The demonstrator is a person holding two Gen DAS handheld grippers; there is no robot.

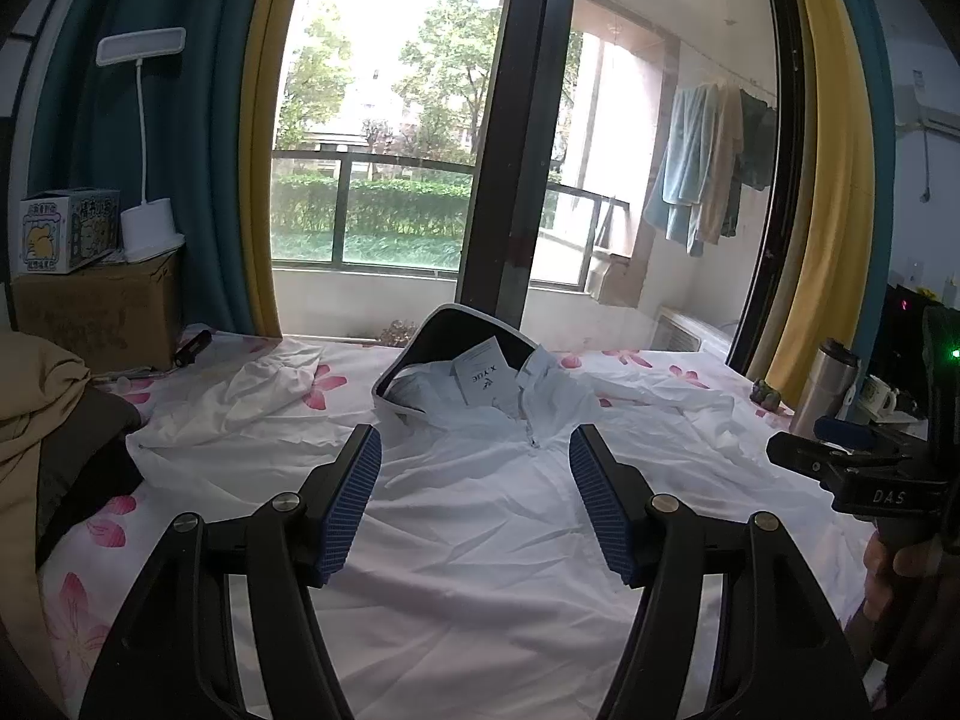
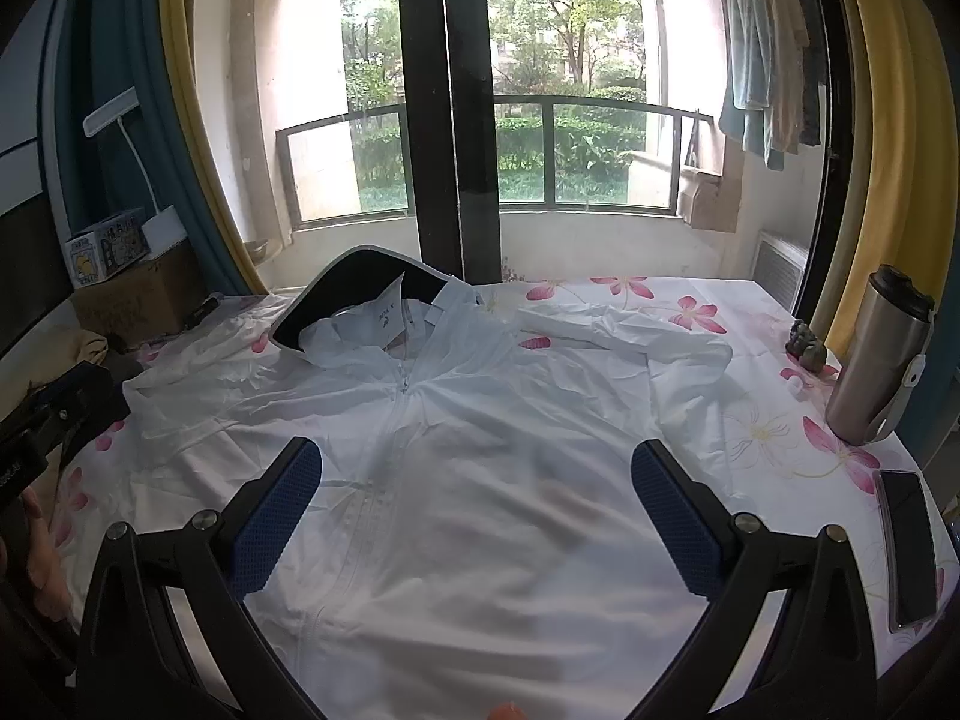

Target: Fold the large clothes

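Left wrist view shows your left gripper (image 1: 474,462) with jaws spread wide and nothing between them, poised above the white jacket (image 1: 480,510). That jacket lies front-up and spread flat on the flowered table (image 1: 90,540), zip closed, hood toward the window, a paper tag (image 1: 486,381) resting in the hood. Left of the jacket sits a cardboard box (image 1: 102,312); right of it stand a steel flask (image 2: 882,360) and, nearer you, what looks like a phone (image 2: 909,546). Your right gripper (image 2: 477,474) also hovers over the jacket, jaws wide apart, gripping nothing.
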